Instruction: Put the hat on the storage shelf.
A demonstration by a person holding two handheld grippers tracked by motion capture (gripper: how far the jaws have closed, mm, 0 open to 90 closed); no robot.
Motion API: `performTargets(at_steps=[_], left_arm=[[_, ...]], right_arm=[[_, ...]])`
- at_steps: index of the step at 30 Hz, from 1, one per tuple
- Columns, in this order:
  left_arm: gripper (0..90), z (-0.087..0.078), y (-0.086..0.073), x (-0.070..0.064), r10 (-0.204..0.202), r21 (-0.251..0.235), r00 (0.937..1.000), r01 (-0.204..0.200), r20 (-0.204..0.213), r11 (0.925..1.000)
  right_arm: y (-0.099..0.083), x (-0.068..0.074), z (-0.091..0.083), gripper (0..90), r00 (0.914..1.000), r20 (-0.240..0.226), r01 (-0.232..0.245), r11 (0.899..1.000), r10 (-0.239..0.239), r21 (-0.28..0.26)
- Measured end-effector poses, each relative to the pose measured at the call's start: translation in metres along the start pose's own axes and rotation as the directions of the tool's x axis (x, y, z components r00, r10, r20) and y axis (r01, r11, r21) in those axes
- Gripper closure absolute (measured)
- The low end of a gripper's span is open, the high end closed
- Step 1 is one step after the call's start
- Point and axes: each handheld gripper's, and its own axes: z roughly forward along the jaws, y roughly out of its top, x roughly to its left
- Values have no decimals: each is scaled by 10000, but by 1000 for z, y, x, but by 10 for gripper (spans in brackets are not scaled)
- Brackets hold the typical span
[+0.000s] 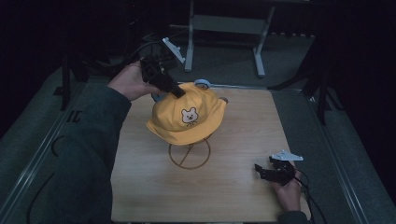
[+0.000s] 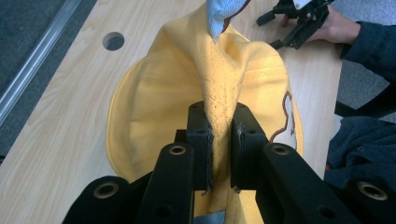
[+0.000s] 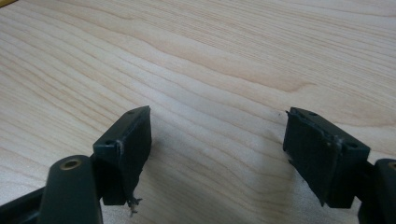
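A yellow child's hat (image 1: 187, 114) with a small bear face on its front sits on a thin wire stand (image 1: 189, 154) in the middle of the wooden table (image 1: 233, 196). My left gripper (image 1: 179, 92) is shut on a fold of fabric at the hat's top back edge. In the left gripper view the yellow hat (image 2: 154, 93) bunches between the pads (image 2: 201, 135), and a pale blue ear (image 2: 224, 16) sticks up beyond. My right gripper (image 1: 261, 170) rests open near the table's front right, and in its own view the right gripper (image 3: 217, 144) has bare wood between its jaws.
A round hole (image 2: 113, 40) is cut in the tabletop near the hat. Metal rails (image 1: 42, 149) run along both sides of the table. A grey frame (image 1: 224, 23) stands on the floor behind it.
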Motion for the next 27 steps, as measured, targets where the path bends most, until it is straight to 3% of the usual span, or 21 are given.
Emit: performTargets(at_steps=[16, 22, 27], left_arm=[[788, 22, 13, -8, 414, 518, 9991, -418, 79, 9978], [768, 35, 14, -14, 669, 898, 9978, -669, 31, 9937], [697, 39, 15, -17, 800, 788, 9968, -795, -29, 9937]], right_arm=[[0, 0, 0, 236, 10000, -9, -5, 10000, 5, 0], [0, 0, 0, 236, 10000, -11, 0, 10000, 0, 5], [0, 0, 0, 236, 10000, -7, -11, 10000, 11, 3]])
